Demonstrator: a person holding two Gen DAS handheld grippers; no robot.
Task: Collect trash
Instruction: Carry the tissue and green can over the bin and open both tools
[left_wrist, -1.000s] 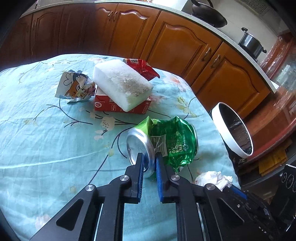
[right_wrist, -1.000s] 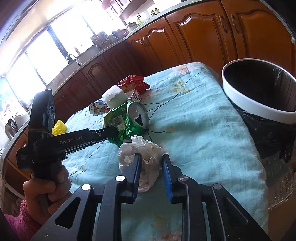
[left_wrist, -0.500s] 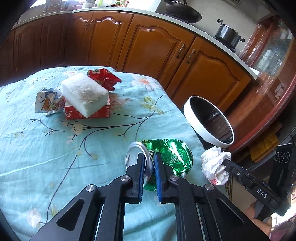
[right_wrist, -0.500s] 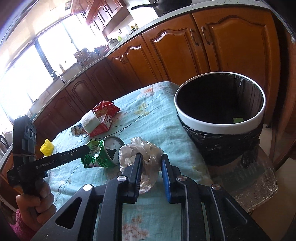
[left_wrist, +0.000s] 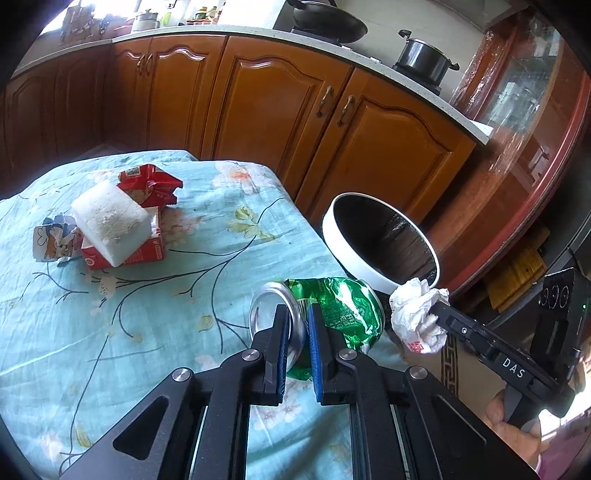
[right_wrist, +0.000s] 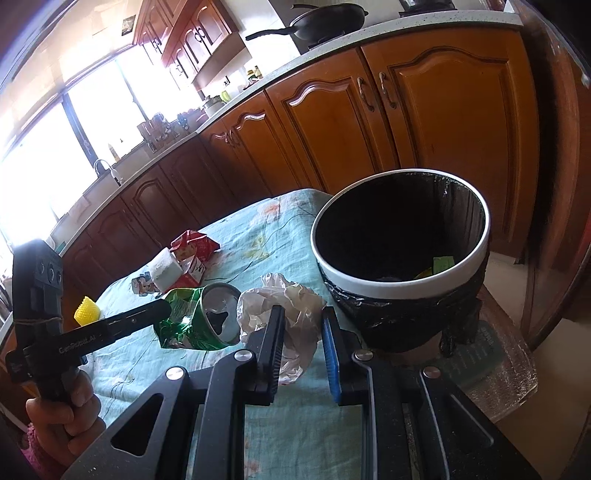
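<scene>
A: Which way does the can (left_wrist: 325, 314) point?

B: Its long axis runs across the left wrist view, with the silver end facing left and the crushed green body toward the bin (left_wrist: 380, 243). The left gripper (left_wrist: 297, 332) clamps that silver rim with its jaws nearly together, near the corner of the surface (left_wrist: 147, 325).

A: And the right side?

B: The right gripper (right_wrist: 303, 325) holds the crumpled white tissue (right_wrist: 291, 306) between its jaws, which stand moderately apart, just beside the bin's white rim and out past the edge of the surface.

A: The setting?

B: A pale blue cloth printed with branches and flowers covers the surface. Brown wooden cabinets (left_wrist: 258, 103) curve behind it, and a wok (right_wrist: 325, 22) sits on the worktop. Farther back on the cloth lie a white sponge (left_wrist: 110, 229) on a red carton (left_wrist: 147, 251) and a red wrapper (left_wrist: 151, 184).

A: The can's condition?

B: Badly dented, shiny green, with printed white text.
</scene>
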